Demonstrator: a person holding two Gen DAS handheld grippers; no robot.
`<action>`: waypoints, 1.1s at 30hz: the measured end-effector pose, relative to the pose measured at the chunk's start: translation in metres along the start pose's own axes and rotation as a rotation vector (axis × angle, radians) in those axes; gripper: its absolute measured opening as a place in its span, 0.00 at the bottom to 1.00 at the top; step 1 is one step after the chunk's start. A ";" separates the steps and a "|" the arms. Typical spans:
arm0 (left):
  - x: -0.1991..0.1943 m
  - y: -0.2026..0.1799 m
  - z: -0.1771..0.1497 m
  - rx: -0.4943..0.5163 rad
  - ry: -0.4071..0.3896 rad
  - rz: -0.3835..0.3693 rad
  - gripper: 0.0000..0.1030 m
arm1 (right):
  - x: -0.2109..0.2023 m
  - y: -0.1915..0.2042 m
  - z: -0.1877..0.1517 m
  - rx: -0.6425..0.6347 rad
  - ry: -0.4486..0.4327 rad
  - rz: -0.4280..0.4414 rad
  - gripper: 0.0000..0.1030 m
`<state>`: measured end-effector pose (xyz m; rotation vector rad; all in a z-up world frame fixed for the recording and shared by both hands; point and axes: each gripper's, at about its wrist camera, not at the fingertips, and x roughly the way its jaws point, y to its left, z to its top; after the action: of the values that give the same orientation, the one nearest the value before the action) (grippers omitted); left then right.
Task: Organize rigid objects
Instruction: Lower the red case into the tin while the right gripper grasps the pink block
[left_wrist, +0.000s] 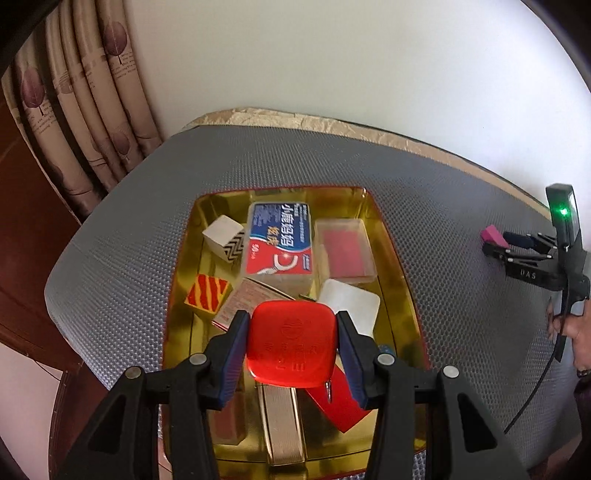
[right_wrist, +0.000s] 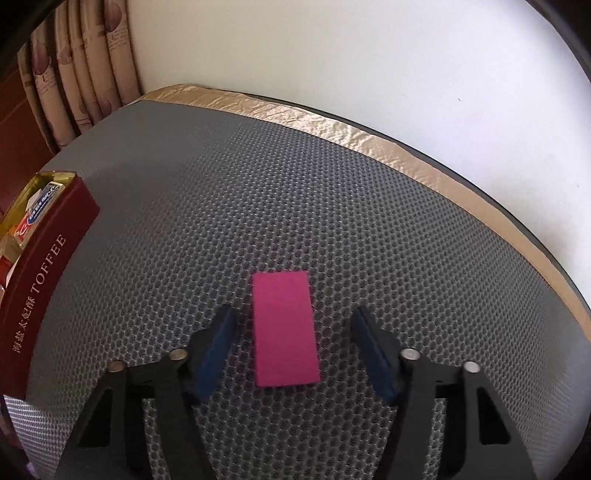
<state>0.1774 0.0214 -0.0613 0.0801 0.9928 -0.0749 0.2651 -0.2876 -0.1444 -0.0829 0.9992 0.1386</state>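
My left gripper (left_wrist: 291, 325) is shut on a red square box (left_wrist: 291, 343) and holds it over the gold inside of the toffee tin (left_wrist: 181, 273). In the tin lie a blue and red floss box (left_wrist: 280, 240), a clear case with a pink insert (left_wrist: 345, 249), a white square lid (left_wrist: 349, 306), a zigzag block (left_wrist: 225, 238) and a red and yellow striped block (left_wrist: 207, 295). My right gripper (right_wrist: 291, 325) is open, its jaws on either side of a magenta block (right_wrist: 284, 328) that lies flat on the grey mat. It also shows in the left wrist view (left_wrist: 495, 242).
The grey mesh mat (right_wrist: 332, 206) covers the table, with a gold strip (right_wrist: 332, 122) along the far edge by the white wall. The tin's dark red side (right_wrist: 40, 291) stands at the left of the right wrist view. Curtains (left_wrist: 85, 110) hang at back left.
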 end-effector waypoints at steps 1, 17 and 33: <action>0.001 -0.002 -0.001 0.004 0.007 -0.009 0.46 | 0.000 0.002 0.000 -0.005 0.001 0.006 0.44; -0.033 -0.013 -0.022 0.045 -0.118 0.088 0.46 | -0.018 -0.006 -0.004 0.102 -0.012 0.079 0.26; -0.064 0.026 -0.058 -0.015 -0.157 0.202 0.46 | -0.090 0.126 0.048 0.092 -0.113 0.467 0.26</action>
<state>0.0968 0.0553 -0.0380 0.1583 0.8242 0.1100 0.2379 -0.1638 -0.0438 0.2430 0.8968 0.5184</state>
